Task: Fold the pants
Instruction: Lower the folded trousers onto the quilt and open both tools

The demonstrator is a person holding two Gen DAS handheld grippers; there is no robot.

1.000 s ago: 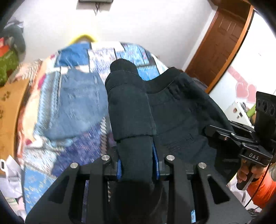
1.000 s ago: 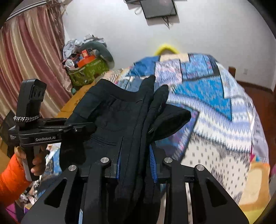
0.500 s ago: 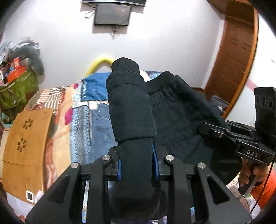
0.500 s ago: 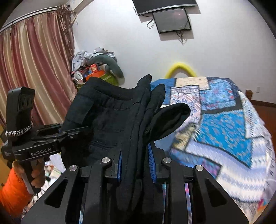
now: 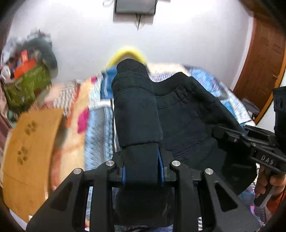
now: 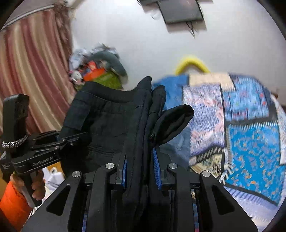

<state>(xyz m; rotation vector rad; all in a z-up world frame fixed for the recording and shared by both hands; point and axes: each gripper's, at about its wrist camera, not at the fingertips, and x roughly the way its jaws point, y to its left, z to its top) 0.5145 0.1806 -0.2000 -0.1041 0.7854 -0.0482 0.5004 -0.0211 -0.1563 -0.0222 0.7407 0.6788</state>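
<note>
Patchwork bedding in blues, whites and peach covers the bed [image 6: 250, 135], which fills the space behind everything else in both wrist views; its pattern is smeared by blur. Behind it rises a plain white wall [image 5: 85, 35] carrying a dark screen [image 6: 182, 10] with cords hanging below, and a yellow curved piece [image 5: 127, 51] shows at the head of the bed. Striped pink and cream curtains [image 6: 34, 67] hang at one side, a brown wooden door [image 5: 262, 58] stands at the other, and a heap of clutter around a green bag [image 6: 107, 80] sits by the wall. A light wooden board with paw-shaped cutouts [image 5: 30, 148] lies beside the bed.

Held up above the bed, clear of it, are the dark navy pants [image 5: 189, 121], bunched and doubled over, with the elastic waistband running between the two tools. The left tool [image 5: 142, 166] is clamped on a thick folded roll of the fabric, its blue pads [image 5: 160, 164] pressed against either side of the cloth. The right tool [image 6: 140, 169] pinches several stacked layers at the other end of the waistband, narrow around the bundle, with a loose flap drooping off to one side. Each wrist view shows the other tool off to the side, gripped by a hand in an orange sleeve [image 6: 10, 201].
</note>
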